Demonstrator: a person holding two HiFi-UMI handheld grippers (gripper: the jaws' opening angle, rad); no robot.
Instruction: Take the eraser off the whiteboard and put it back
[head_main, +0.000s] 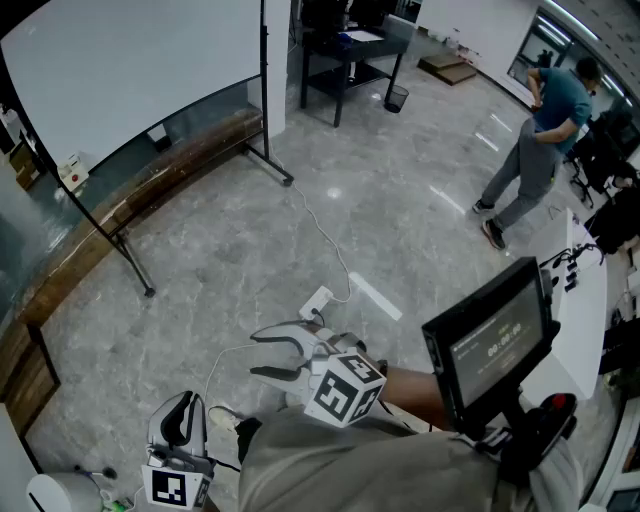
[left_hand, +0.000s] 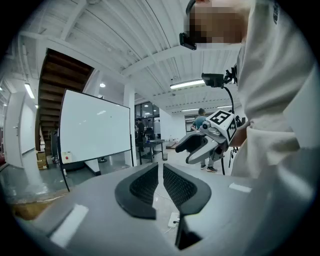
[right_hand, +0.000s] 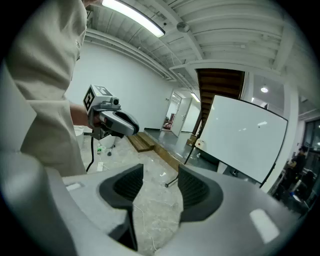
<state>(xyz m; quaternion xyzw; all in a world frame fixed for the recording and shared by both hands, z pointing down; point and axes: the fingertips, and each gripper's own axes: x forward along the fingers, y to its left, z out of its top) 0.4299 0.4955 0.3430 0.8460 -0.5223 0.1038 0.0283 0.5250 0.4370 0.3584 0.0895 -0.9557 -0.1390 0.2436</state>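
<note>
Cream shirt (head_main: 330, 465) — pale grey left gripper (head_main: 180, 405) and right gripper (head_main: 258, 353), black ribbed jaws, black-and-white marker cubes (head_main: 345, 390).

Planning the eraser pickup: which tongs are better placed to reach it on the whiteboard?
Right, probably. The right tongs are open, empty and held out forward; the left tongs are shut and held lower, further back. Both are far from the eraser on the whiteboard.

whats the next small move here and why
Probably step toward the whiteboard and aim the right gripper at the small white-and-red block at its lower left corner, likely the eraser. Both grippers sit close to the person, far short of the board; the right one's jaws stand apart and empty, and the left gripper is shut.
</note>
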